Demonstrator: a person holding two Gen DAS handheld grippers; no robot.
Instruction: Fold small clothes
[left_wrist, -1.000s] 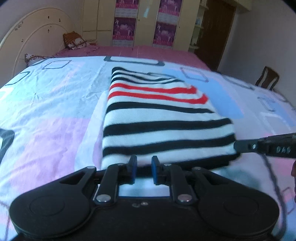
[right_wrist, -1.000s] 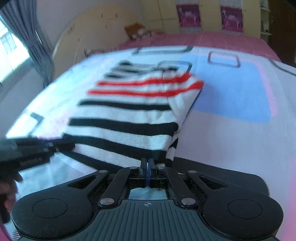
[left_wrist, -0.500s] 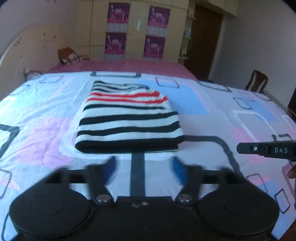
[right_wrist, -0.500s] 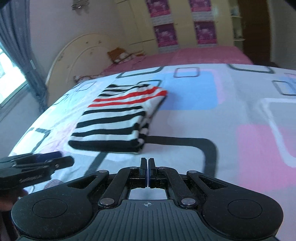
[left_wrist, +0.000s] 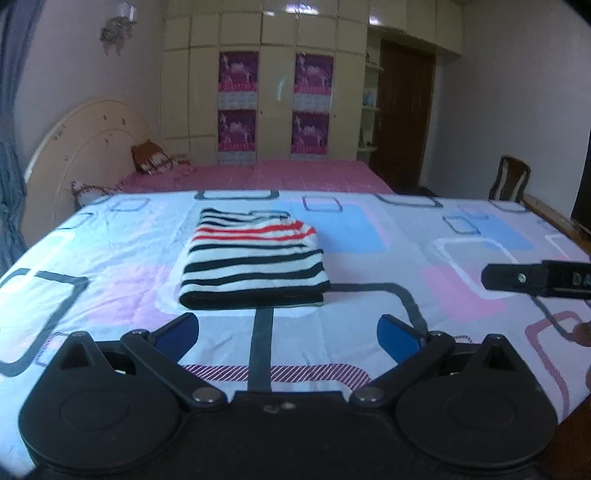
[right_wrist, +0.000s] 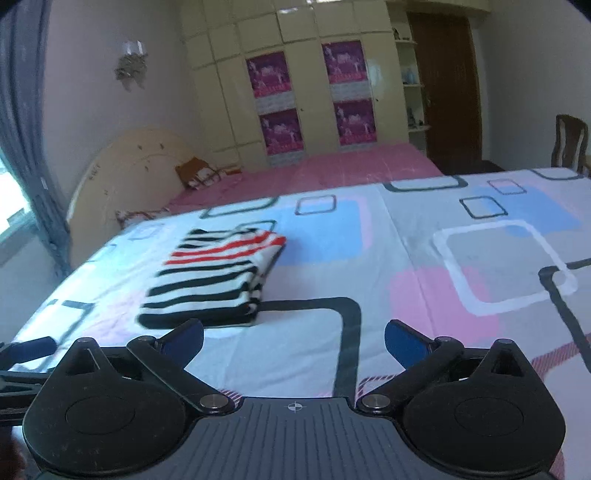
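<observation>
Both sets of jaws stand wide apart and have just been opening, with nothing between them. I see the left gripper (left_wrist: 288, 334) with its blue pads spread over bare sheet, and the right gripper (right_wrist: 294, 341) likewise, each clear of the cloth.

I find the striped garment (left_wrist: 255, 267) folded into a thick rectangle, lying flat on the bed (left_wrist: 461, 258), just beyond the left gripper and to the far left of the right one (right_wrist: 218, 275). It is a soft knit, white with black bands and two red bands toward its far end; the near edge shows stacked layers.

I note the bedsheet (right_wrist: 424, 240) is smooth cotton printed with rounded squares in pink, blue and grey. No container is in view. A cream wardrobe (left_wrist: 273, 88) with magenta posters stands against the far wall.
</observation>
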